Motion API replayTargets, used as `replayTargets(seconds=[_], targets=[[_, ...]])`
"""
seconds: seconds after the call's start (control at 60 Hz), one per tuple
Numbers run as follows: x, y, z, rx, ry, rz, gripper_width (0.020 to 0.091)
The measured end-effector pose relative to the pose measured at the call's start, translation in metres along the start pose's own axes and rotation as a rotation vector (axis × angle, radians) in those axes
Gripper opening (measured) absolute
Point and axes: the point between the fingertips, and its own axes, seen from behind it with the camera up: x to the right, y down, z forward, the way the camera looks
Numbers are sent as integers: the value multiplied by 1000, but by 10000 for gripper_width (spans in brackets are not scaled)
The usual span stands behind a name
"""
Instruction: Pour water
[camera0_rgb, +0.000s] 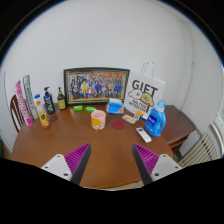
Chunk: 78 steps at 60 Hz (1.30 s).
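Gripper (112, 160) fingers spread wide, nothing between the pink pads (77, 158). They hang over the near part of a round wooden table (60, 150). Clear cup (98, 119) with pale contents stands well ahead of the fingertips, about centred on the gap between them, apart from both. Farther back: framed group photo (96, 84) against the wall, bottles (45, 103) ahead-left, white "GIFT" bag (143, 94) and blue-capped bottle (157, 118) ahead-right. Radiator (200, 148) beyond the right finger.
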Motion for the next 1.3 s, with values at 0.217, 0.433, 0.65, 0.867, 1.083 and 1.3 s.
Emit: replayTargets(seconds=[0.217,0.433,0.65,0.867,1.083,1.3], targets=[[-42,8,23,0,-50,-24,854],[-158,10,49,-5,-117,-44,861],[-309,6,92,22,-214,-32,857],[-435,-25,165,111,-297,-47,857],[-491,-54,256,169,-286,-39,858],[-498,-54,311,192,-245,-12,575]])
